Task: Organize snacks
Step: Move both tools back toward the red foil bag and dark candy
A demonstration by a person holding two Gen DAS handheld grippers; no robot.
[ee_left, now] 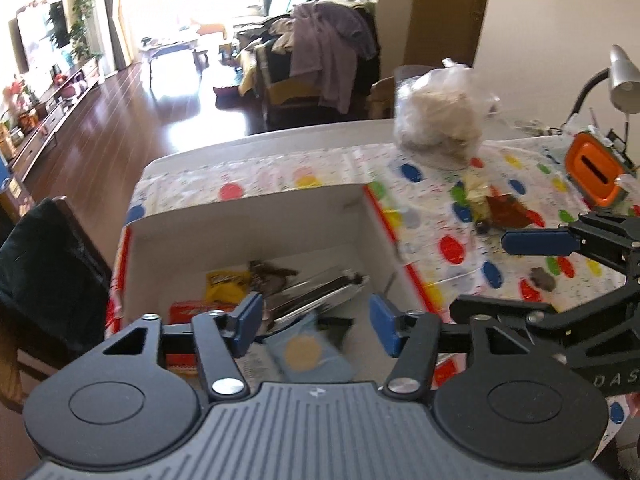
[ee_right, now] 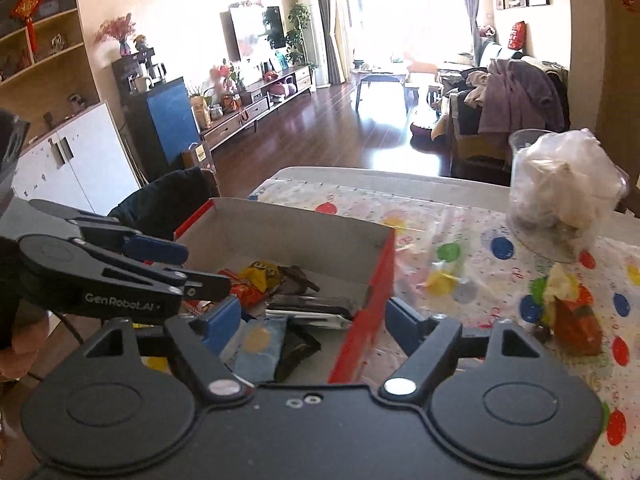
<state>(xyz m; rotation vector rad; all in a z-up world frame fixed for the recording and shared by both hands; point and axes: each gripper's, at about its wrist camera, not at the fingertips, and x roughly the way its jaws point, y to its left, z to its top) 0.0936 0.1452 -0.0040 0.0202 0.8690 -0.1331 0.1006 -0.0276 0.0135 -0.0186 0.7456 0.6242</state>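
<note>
A cardboard box [ee_left: 256, 224] [ee_right: 288, 228], white inside and red outside, stands on the dotted tablecloth. It holds a yellow packet [ee_left: 226, 286] [ee_right: 262, 272], a red packet [ee_left: 188, 312], a silver packet [ee_left: 316, 296] [ee_right: 312, 308] and a light blue packet [ee_left: 308, 356] [ee_right: 256, 344]. My left gripper [ee_left: 316, 320] [ee_right: 188, 266] hangs open over the box, with the blurred blue packet below its fingers and untouched. My right gripper [ee_right: 312, 320] [ee_left: 520, 276] is open above the box's red right wall, holding nothing. A small heap of wrappers [ee_left: 500, 208] [ee_right: 572, 312] lies on the cloth to the right.
A clear plastic bag [ee_left: 440, 116] [ee_right: 560, 192] with whitish contents stands at the table's far side. An orange-rimmed case [ee_left: 596, 168] and a desk lamp [ee_left: 624, 80] sit far right. A dark padded chair [ee_left: 44, 268] [ee_right: 168, 196] stands left of the table. A small dark scrap [ee_left: 542, 278] lies on the cloth.
</note>
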